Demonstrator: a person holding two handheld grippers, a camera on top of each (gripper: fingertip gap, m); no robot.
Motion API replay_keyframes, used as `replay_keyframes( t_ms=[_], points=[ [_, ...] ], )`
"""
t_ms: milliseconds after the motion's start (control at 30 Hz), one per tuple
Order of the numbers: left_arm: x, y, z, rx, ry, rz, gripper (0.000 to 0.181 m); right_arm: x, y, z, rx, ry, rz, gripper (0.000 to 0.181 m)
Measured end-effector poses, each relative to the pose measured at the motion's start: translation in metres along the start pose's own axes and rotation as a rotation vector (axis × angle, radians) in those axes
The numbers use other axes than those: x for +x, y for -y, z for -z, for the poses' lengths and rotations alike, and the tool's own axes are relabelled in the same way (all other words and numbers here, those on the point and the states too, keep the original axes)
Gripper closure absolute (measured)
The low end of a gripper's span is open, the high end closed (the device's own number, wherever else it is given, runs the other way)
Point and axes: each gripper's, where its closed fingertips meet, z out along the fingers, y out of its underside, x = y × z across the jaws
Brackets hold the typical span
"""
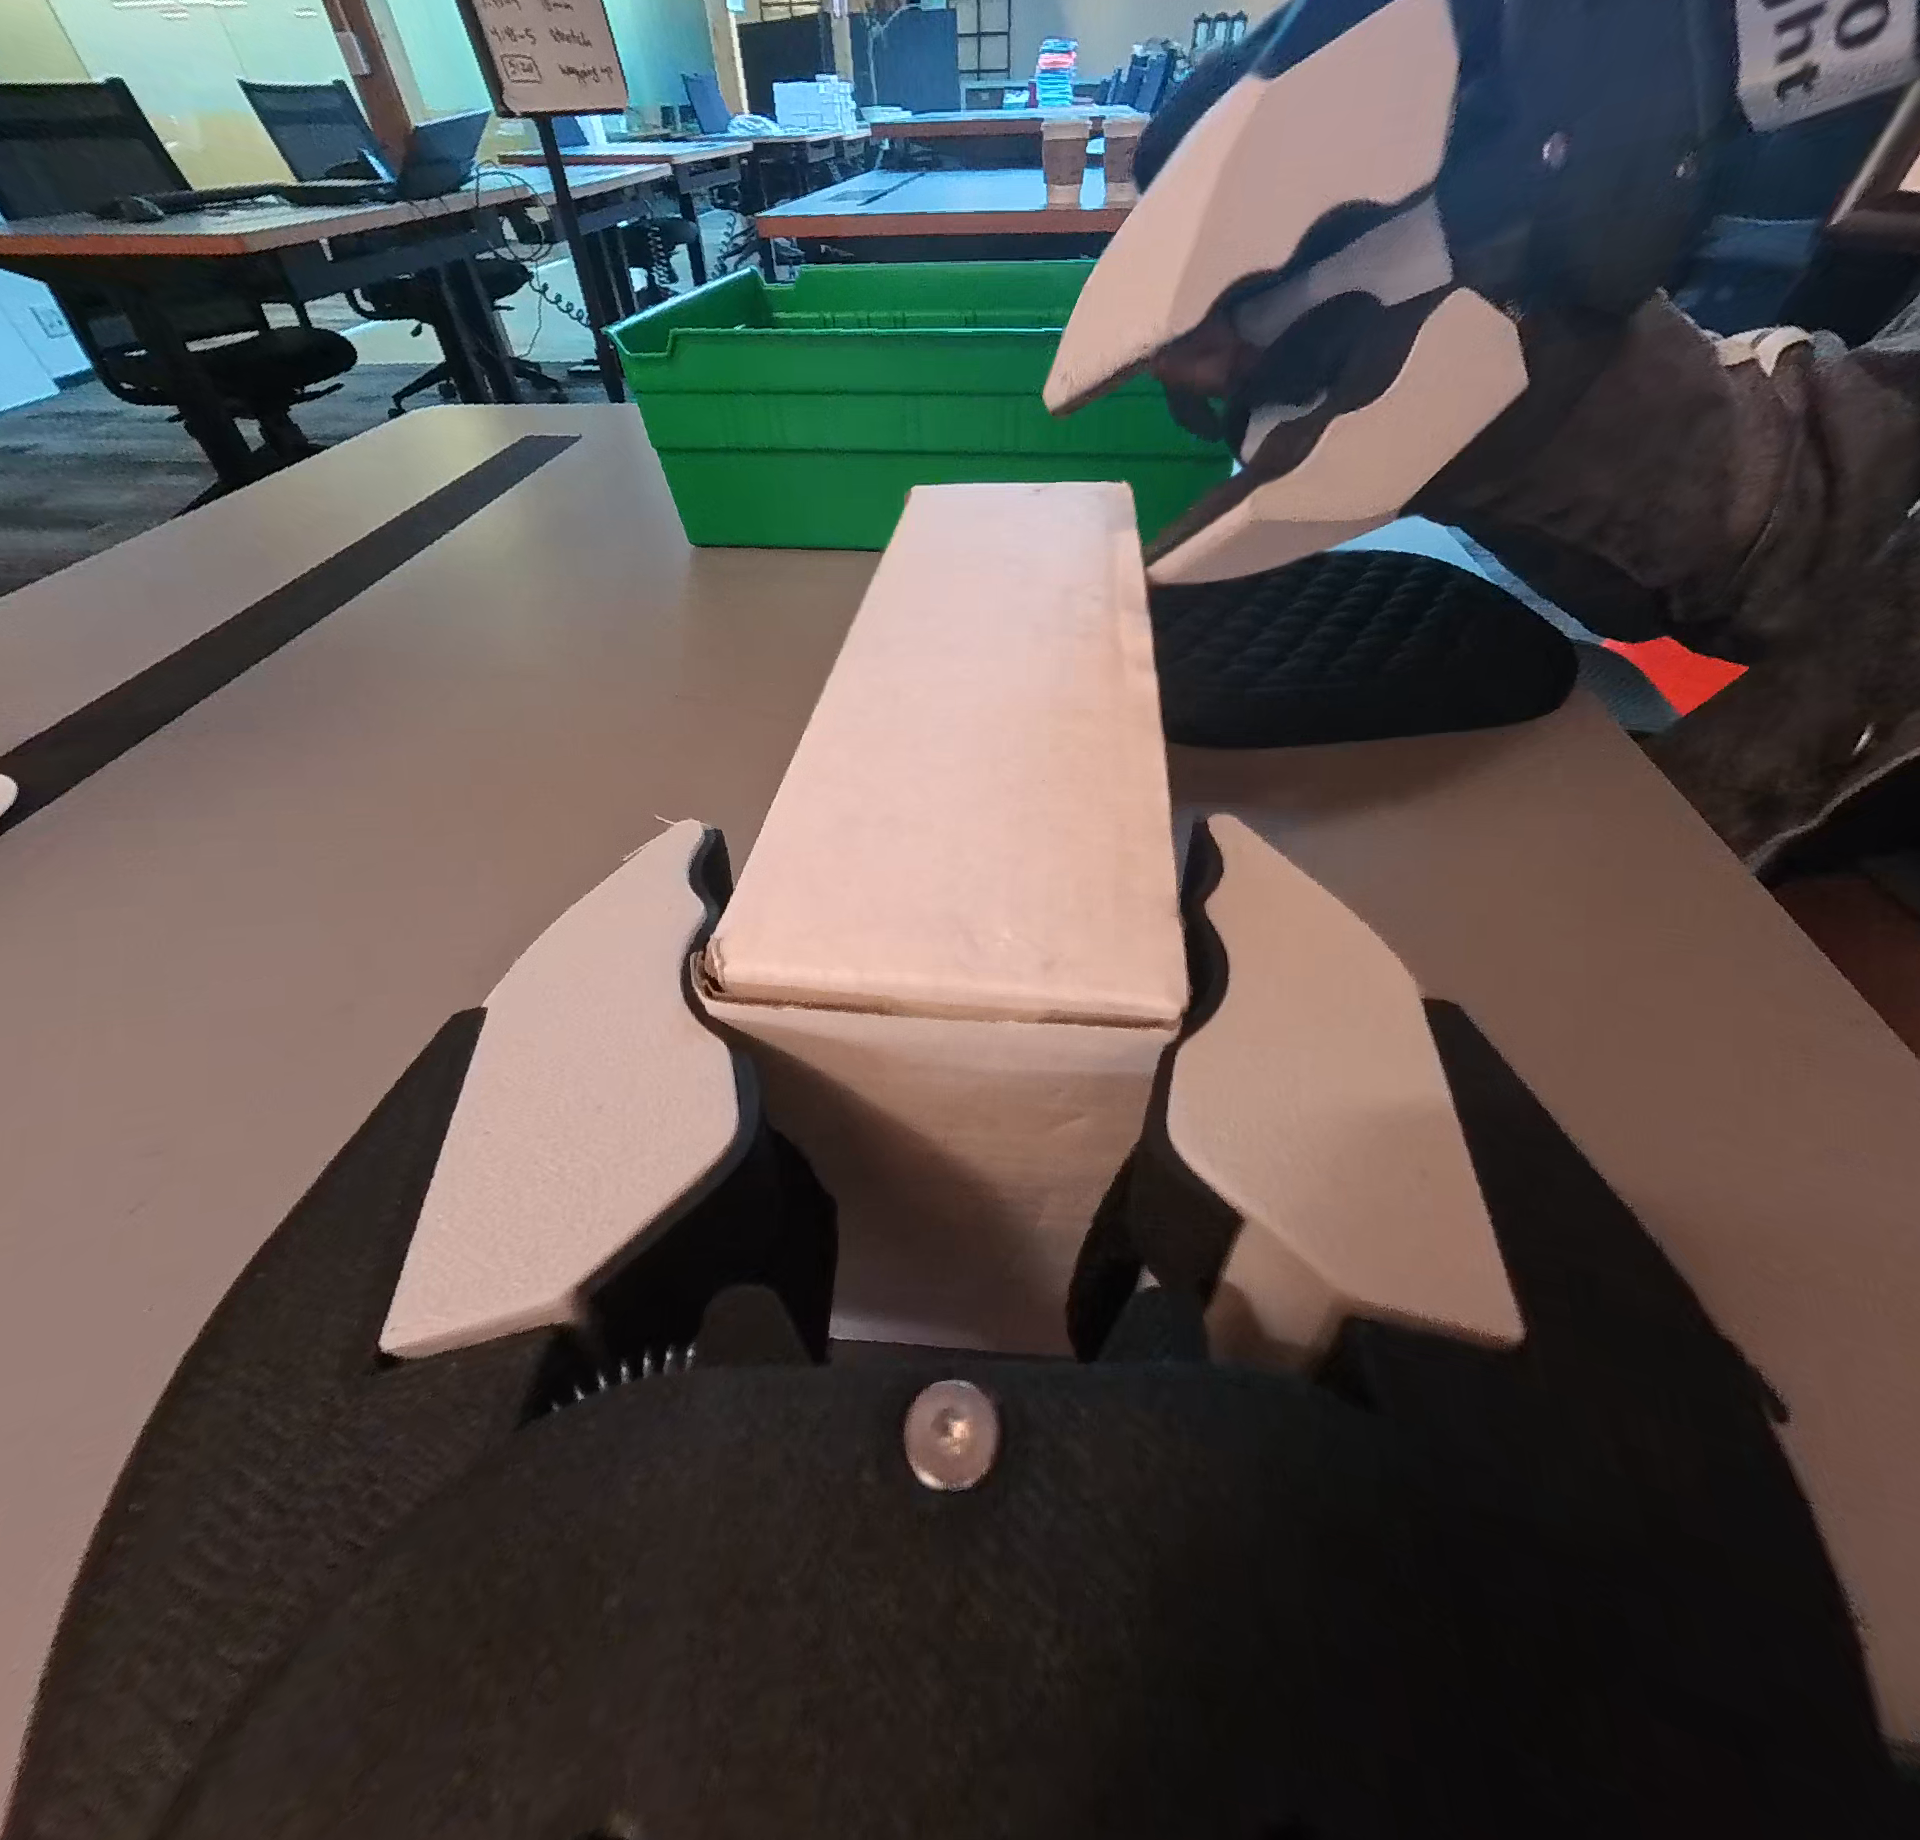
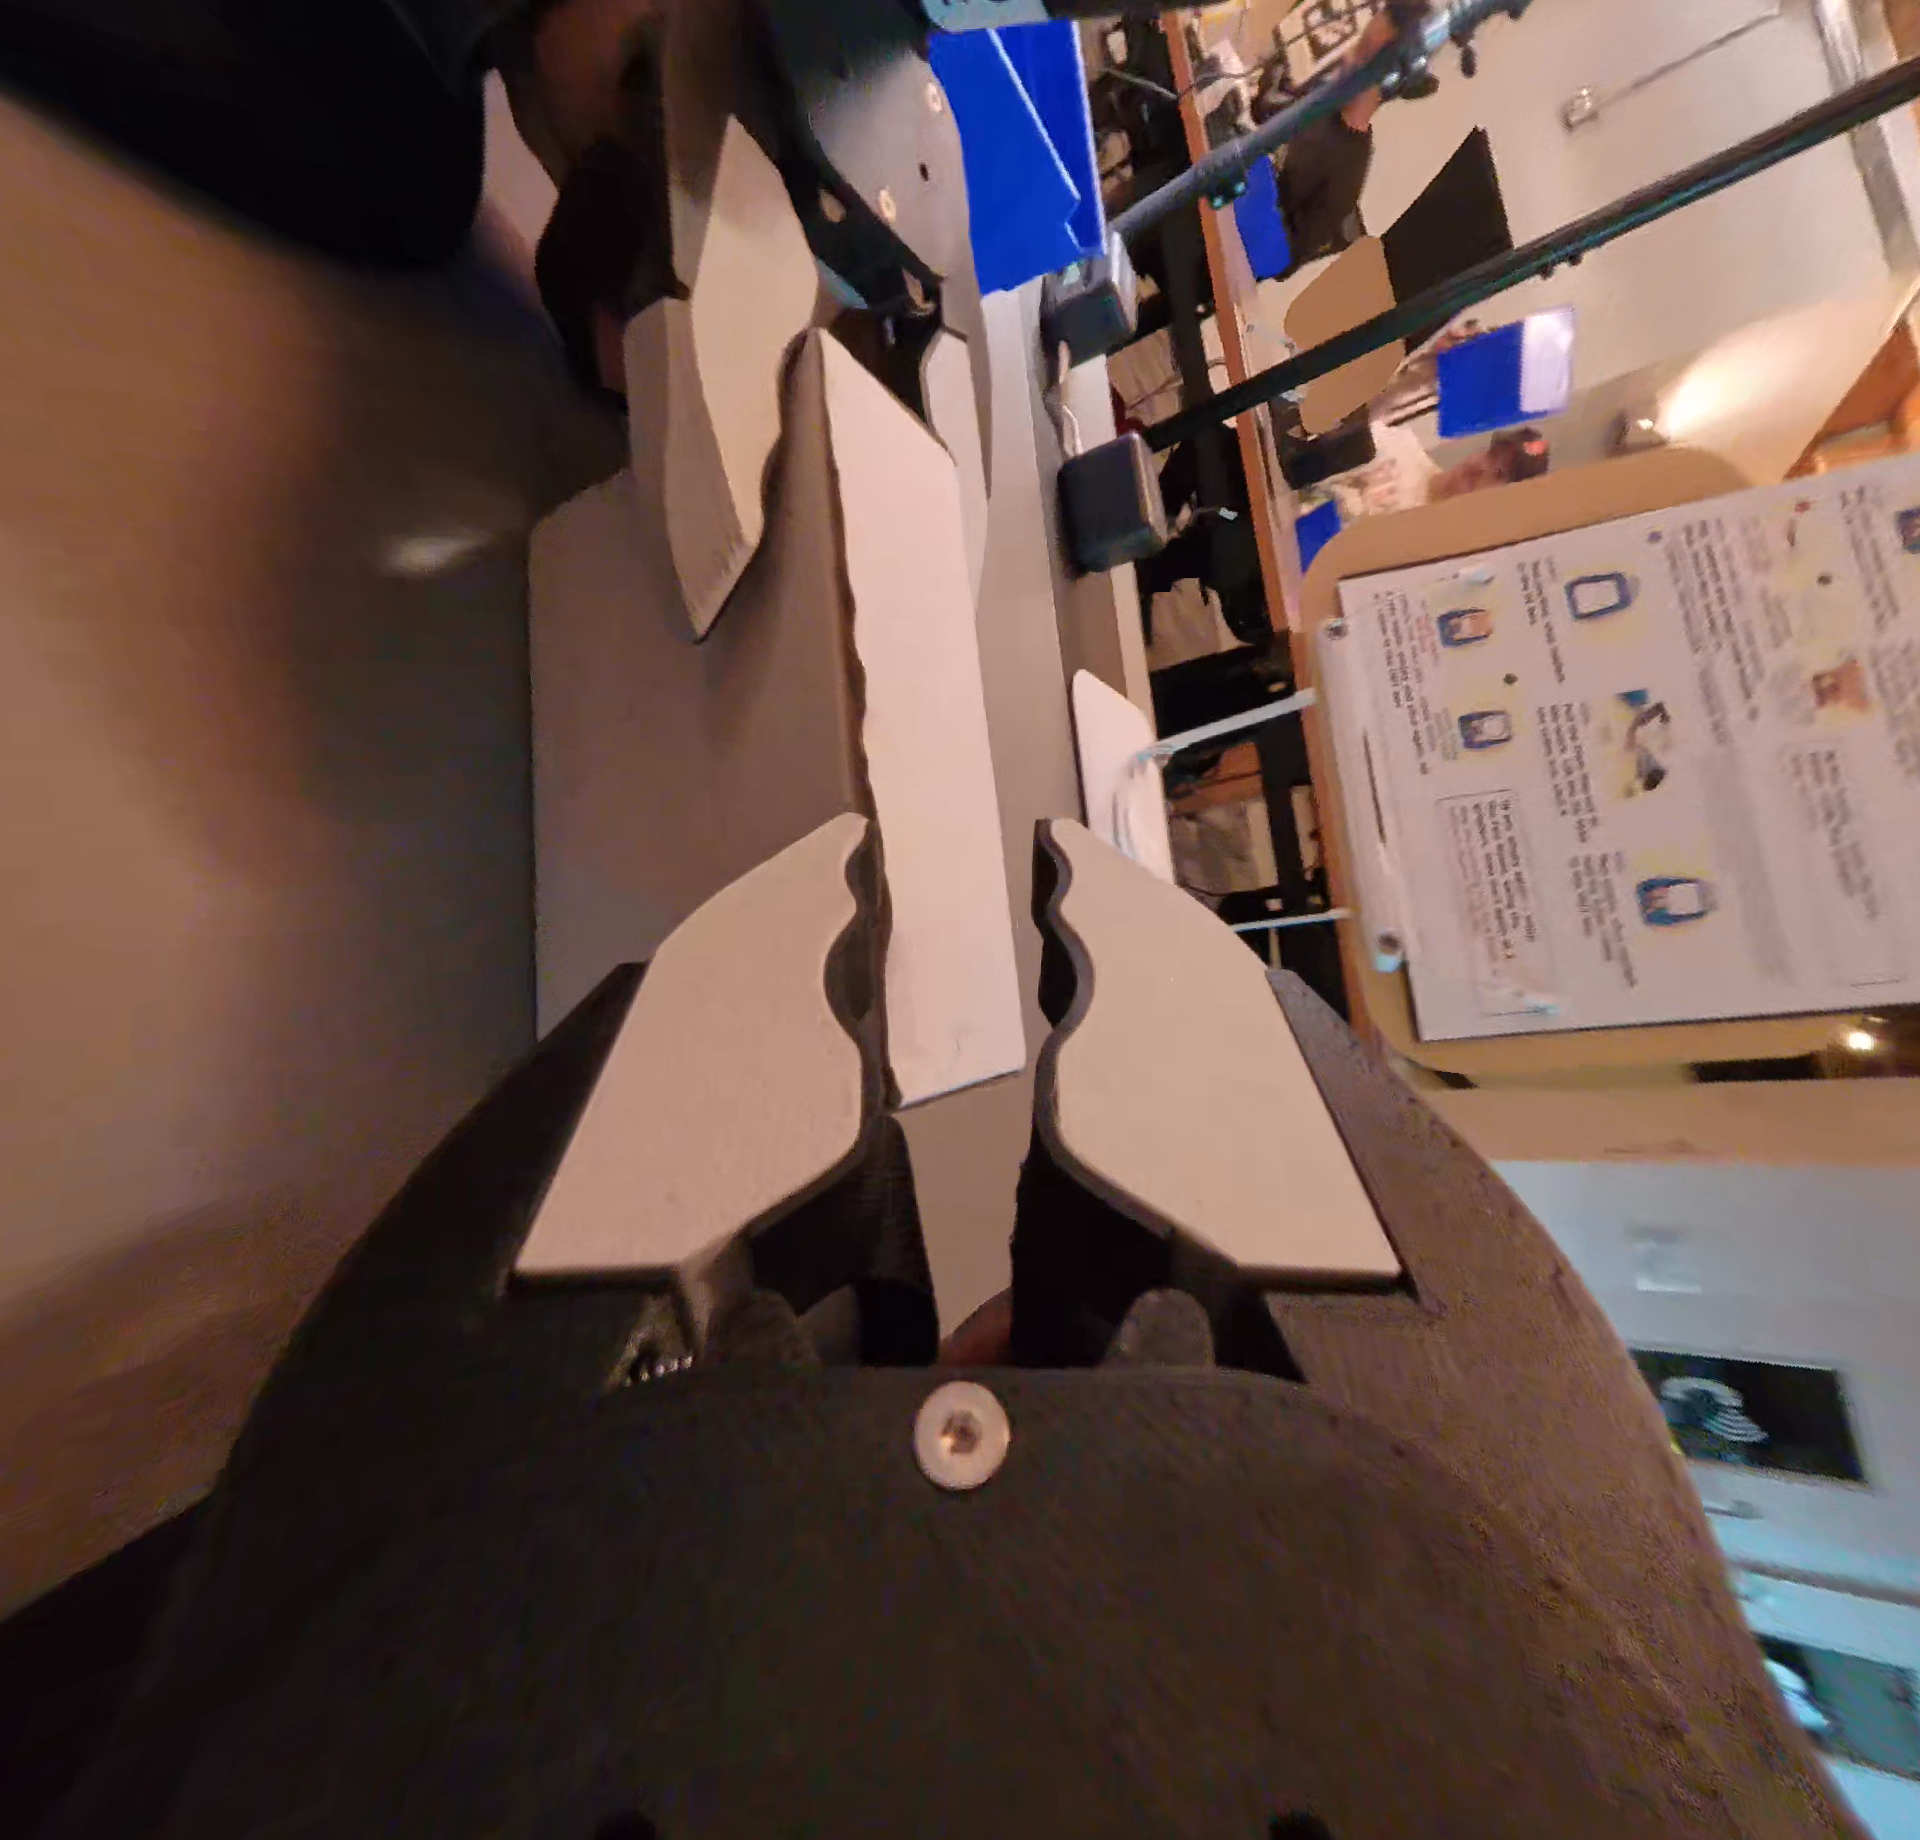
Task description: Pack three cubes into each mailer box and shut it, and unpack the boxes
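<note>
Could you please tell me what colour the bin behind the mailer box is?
The bin is bright green, best seen in the left wrist view.

The left black-bodied gripper with pale finger plates has its jaws pressed against both sides of what it holds. The right gripper of the same build is rolled sideways, jaws apparently parted, one finger seemingly touching, above the surface.
</note>
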Motion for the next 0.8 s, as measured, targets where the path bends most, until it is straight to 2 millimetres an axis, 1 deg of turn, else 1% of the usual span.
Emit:
replay_keyframes(
  t_ms=[167,400,533,567,633,700,800],
  points=[
    [0.001,-0.001,0.000,-0.009,-0.011,-0.006,0.098,0.000,0.003,-0.003,-0.092,-0.009,0.083,0.155],
    [0.002,-0.002,0.000,-0.027,-0.024,-0.013,0.099,0.001,0.012,-0.018,-0.161,-0.020,0.176,0.159],
    [0.002,-0.001,0.000,-0.028,-0.026,-0.014,0.100,0.000,0.012,-0.025,-0.216,-0.053,0.237,0.171],
    [0.001,-0.002,0.000,-0.029,-0.023,-0.013,0.100,-0.003,0.012,-0.027,-0.227,-0.050,0.252,0.179],
    [0.000,-0.002,0.000,-0.040,-0.011,-0.016,0.100,-0.001,0.011,-0.029,-0.249,-0.062,0.283,0.181],
    [0.000,-0.003,0.001,-0.047,-0.007,-0.021,0.101,-0.003,0.010,-0.028,-0.241,0.026,0.216,0.179],
    [-0.001,-0.003,0.001,-0.060,0.001,-0.022,0.101,-0.004,0.010,-0.028,-0.225,0.254,0.018,0.178]
  ],
)
